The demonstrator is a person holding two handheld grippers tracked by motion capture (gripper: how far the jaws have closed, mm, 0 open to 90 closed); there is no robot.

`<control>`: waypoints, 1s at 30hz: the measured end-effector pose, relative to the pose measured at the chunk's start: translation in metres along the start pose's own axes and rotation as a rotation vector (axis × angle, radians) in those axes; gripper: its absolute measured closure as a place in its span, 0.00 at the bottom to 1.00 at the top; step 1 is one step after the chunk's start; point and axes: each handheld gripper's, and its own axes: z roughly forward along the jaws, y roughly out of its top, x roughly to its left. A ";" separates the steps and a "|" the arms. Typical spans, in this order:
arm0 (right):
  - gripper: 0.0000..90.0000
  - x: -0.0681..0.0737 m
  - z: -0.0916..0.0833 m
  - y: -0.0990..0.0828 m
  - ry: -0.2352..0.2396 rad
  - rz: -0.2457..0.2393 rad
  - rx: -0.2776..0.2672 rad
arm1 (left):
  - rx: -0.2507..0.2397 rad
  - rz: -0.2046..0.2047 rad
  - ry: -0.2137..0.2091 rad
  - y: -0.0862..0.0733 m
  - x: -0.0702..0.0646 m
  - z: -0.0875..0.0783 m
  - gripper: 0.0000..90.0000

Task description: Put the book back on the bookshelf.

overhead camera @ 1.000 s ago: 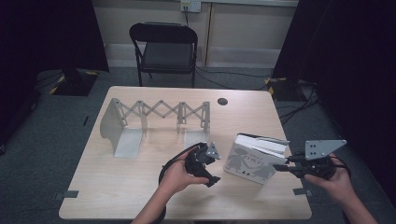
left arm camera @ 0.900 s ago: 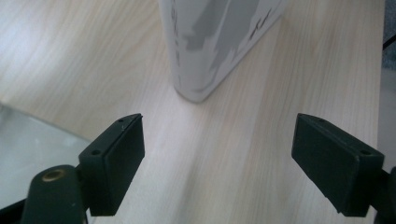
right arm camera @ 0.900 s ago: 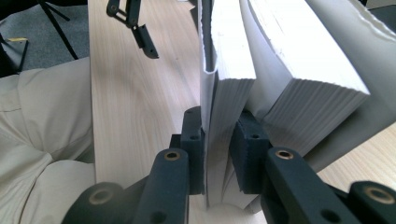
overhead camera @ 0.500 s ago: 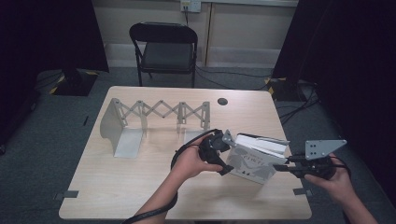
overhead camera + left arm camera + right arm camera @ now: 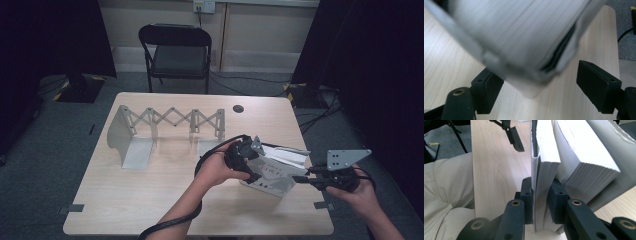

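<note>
The book (image 5: 274, 170) is a thick white paperback at the near right part of the light wood table (image 5: 150, 200), with red lettering on its cover that is too small to read. It is propped up off the tabletop with its pages fanning apart into several blocks. In the right gripper view the book (image 5: 574, 152) shows pale page edges with fine lines, split into thick sections that lean away from one another, and a thin cover standing at the left side.

The right gripper (image 5: 541, 195) pinches one section of pages together with the cover, both black jaws pressed flat against the paper. In the high view the right gripper (image 5: 320, 179) reaches the book's right end.

The left gripper (image 5: 245, 155) is at the book's left end. In its own view the left gripper (image 5: 534, 87) has its jaws spread wide, one on either side of the blurred book corner (image 5: 529, 50), neither touching it.

Farther back on the table stands a grey accordion-style rack (image 5: 165, 130), well apart from the book. A black folding chair (image 5: 177, 50) stands beyond the table.
</note>
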 end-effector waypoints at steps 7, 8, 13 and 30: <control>0.81 -0.005 -0.003 -0.006 -0.018 0.035 -0.023 | 0.027 0.037 -0.006 -0.001 -0.009 -0.009 0.40; 0.80 -0.005 -0.003 -0.007 -0.019 0.039 -0.026 | 0.033 0.029 -0.010 0.000 -0.010 -0.009 0.40; 0.80 -0.006 -0.004 -0.007 -0.027 0.041 -0.025 | 0.051 0.023 -0.004 0.008 -0.016 -0.006 0.31; 0.54 -0.003 -0.002 -0.018 -0.041 0.093 -0.047 | 0.131 0.028 -0.030 0.025 -0.018 -0.011 0.55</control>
